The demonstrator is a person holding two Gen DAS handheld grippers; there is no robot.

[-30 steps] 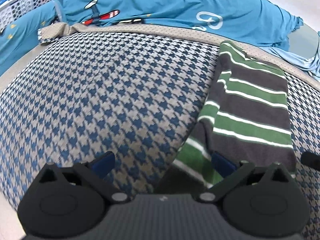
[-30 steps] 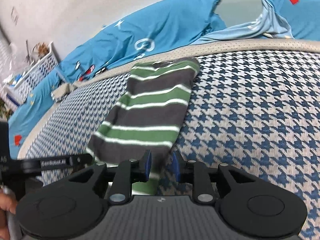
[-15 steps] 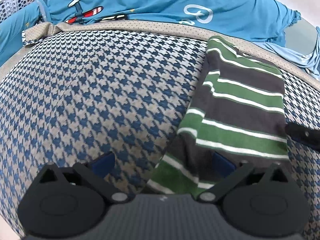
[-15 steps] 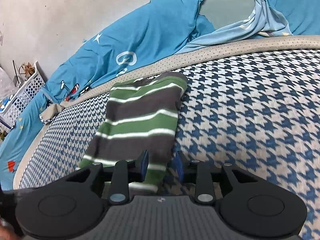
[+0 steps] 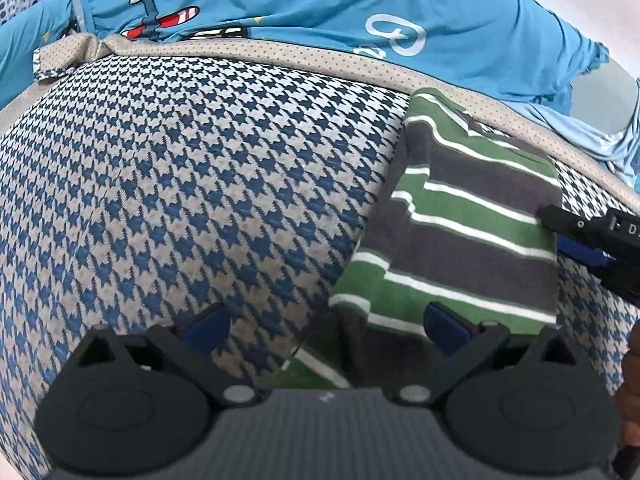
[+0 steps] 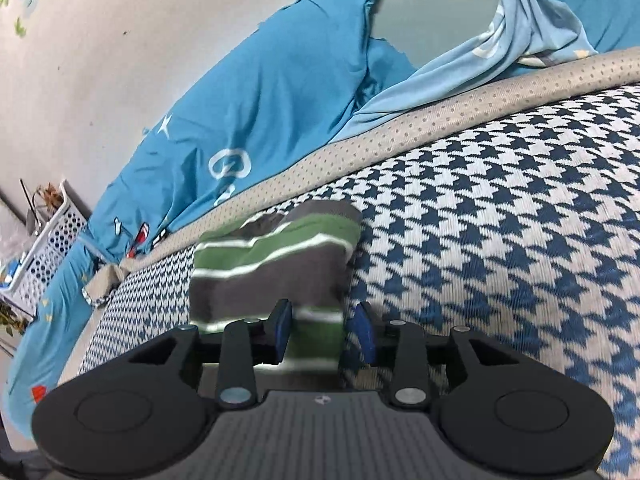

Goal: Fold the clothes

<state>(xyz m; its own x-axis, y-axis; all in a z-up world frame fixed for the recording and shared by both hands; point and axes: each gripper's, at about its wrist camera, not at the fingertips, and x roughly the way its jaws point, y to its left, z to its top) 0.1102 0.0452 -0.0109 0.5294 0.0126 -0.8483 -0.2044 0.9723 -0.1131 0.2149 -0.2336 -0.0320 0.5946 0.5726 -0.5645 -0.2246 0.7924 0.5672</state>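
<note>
A folded garment [image 5: 472,224] with green, grey and white stripes lies flat on a blue-and-white houndstooth blanket [image 5: 200,184]. My left gripper [image 5: 326,326] hangs open and wide over the garment's near left corner: its right pad is over the stripes and its left pad over the blanket. In the right wrist view my right gripper [image 6: 322,330] sits low at the right side of the garment [image 6: 272,264]. Its jaws are opening, with the cloth's edge between the pads and a small gap on the right. One of its fingers [image 5: 576,224] shows at the garment's right edge.
Rumpled blue bedding [image 5: 320,12] with a plane print lies beyond the blanket's beige dotted border [image 5: 280,56]. A white perforated basket [image 6: 48,248] stands at the far left by the wall [image 6: 140,40]. A hand [image 5: 632,364] shows at the right edge.
Both grippers have moved closer to the striped garment. The left gripper has shifted right over its near corner. The right gripper has slid along its right edge, and its jaws have widened.
</note>
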